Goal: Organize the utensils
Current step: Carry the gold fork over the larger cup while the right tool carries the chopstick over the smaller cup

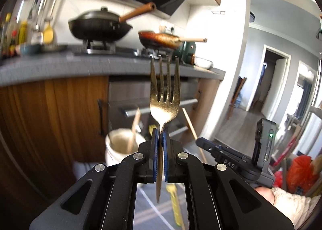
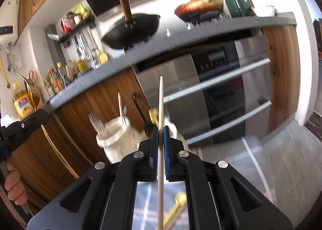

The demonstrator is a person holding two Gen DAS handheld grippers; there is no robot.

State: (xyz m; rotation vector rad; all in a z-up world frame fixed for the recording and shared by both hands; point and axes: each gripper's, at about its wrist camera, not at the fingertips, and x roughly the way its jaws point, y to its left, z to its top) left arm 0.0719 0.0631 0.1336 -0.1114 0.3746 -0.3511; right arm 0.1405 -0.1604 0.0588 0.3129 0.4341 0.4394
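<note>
Left wrist view gives me a grey counter [image 1: 60,67] carrying a lidded black wok [image 1: 98,26] and a brown pan [image 1: 161,39], a white holder [image 1: 122,145] below. My left gripper [image 1: 160,139] points slightly downward, clamped on a gold fork [image 1: 165,89], tines up. My right gripper [image 2: 160,135], tilted likewise, pinches a pale chopstick [image 2: 160,109] upright.

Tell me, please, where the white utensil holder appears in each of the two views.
Left wrist view: the white utensil holder is lower centre-left, just left of the fork.
Right wrist view: the white utensil holder is centre-left, left of the clamped wooden stick.
Shared landmark: the black wok on the stove.
</note>
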